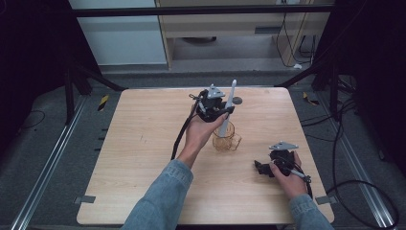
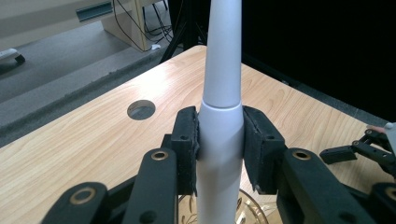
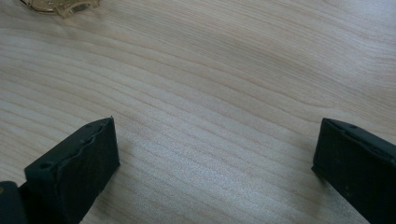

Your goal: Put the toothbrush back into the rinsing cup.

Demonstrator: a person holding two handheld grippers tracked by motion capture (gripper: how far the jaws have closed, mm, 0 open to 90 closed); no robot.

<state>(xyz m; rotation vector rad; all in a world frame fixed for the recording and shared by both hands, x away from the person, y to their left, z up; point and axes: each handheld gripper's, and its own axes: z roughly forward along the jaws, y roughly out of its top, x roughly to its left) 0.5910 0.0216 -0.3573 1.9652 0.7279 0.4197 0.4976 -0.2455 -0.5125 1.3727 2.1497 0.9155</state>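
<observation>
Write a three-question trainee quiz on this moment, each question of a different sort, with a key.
1. True or false: the left tool is shut on the white handle.
2. What lies below that handle? A) amber glass cup B) metal bowl C) cardboard box
3. Fill in: the right tool has its jaws ____ over the bare table.

Key: 1 true; 2 A; 3 open
</observation>
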